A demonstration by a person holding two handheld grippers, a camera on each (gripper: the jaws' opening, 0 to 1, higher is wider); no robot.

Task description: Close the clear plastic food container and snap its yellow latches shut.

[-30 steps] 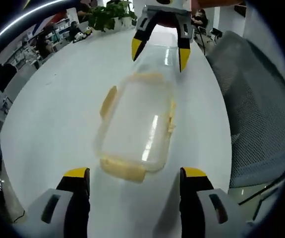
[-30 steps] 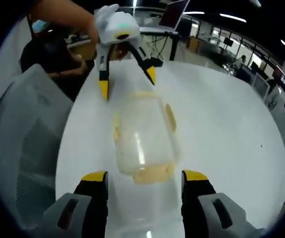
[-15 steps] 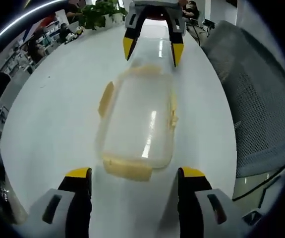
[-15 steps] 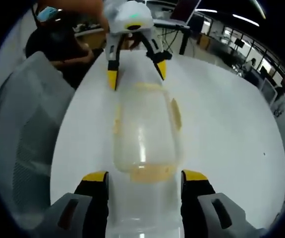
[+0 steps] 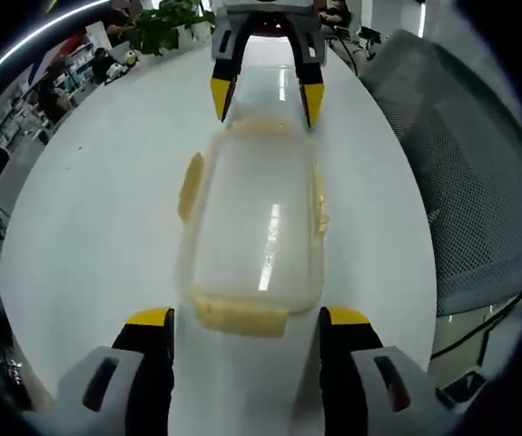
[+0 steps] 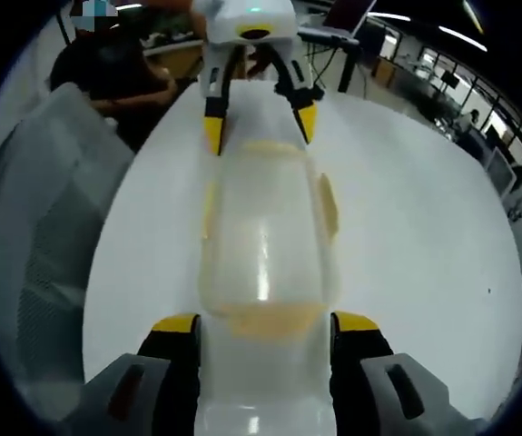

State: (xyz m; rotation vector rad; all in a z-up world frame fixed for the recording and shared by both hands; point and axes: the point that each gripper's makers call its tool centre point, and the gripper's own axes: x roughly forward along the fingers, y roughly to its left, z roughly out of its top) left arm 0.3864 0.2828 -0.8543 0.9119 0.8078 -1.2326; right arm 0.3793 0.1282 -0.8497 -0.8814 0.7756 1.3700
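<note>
A clear plastic food container (image 5: 251,227) lies lengthwise on the white table (image 5: 88,209), its lid resting on it. Yellow latches stick out at its ends and sides, such as the near-end latch (image 5: 240,316) and a side latch (image 5: 190,186). My left gripper (image 5: 247,320) is open, its jaws flanking the container's near end. My right gripper (image 5: 265,100) is open at the far end. In the right gripper view the container (image 6: 265,236) runs from my open right gripper (image 6: 268,323) to the left gripper (image 6: 259,129), with a side latch (image 6: 329,207) flared out.
A grey mesh chair (image 5: 460,182) stands along one long side of the table; in the right gripper view the chair (image 6: 34,227) is on the left. A potted plant (image 5: 165,23) sits at the far table end. A person (image 6: 115,73) sits behind the left gripper.
Both grippers have closed in on the container's two ends, so each end now lies between open jaws. The container has stayed in place and the jaws have kept their width.
</note>
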